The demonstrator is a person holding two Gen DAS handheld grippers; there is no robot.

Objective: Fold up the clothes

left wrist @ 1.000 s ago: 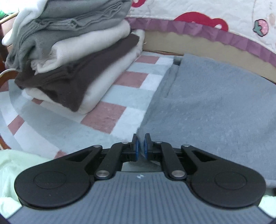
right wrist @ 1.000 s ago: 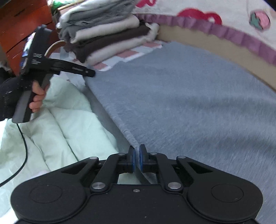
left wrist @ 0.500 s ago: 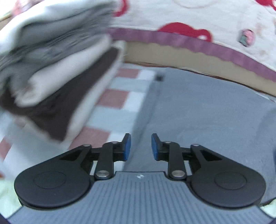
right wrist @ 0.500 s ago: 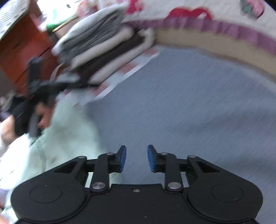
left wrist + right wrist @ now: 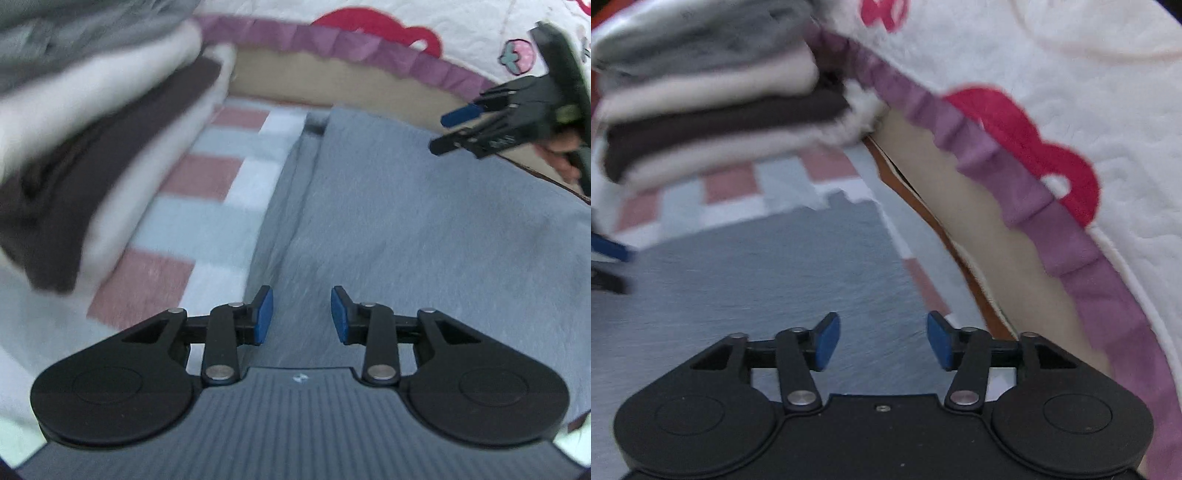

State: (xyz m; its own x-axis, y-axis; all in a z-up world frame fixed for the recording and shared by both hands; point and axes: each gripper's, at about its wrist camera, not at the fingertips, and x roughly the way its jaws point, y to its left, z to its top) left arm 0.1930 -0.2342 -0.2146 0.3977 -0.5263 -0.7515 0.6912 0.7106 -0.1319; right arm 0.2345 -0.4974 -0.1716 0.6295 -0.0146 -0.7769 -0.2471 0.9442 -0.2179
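Both grippers hang empty over a grey garment spread flat on a checked blanket.

The left gripper [image 5: 301, 315] tilts down at the lower middle of its view, its blue pads a narrow gap apart with nothing between them, above the garment's left edge. The right gripper [image 5: 882, 341] also tilts down near the garment's far right corner, its jaws opening wide and bare; in the left view it shows at the upper right, held by a hand [image 5: 563, 155]. The grey garment [image 5: 424, 229] fills the centre and right of the left view, smooth, with a lengthwise fold line beside its left edge. A stack of folded clothes [image 5: 92, 140] sits at the upper left on the checked blanket [image 5: 207, 206].
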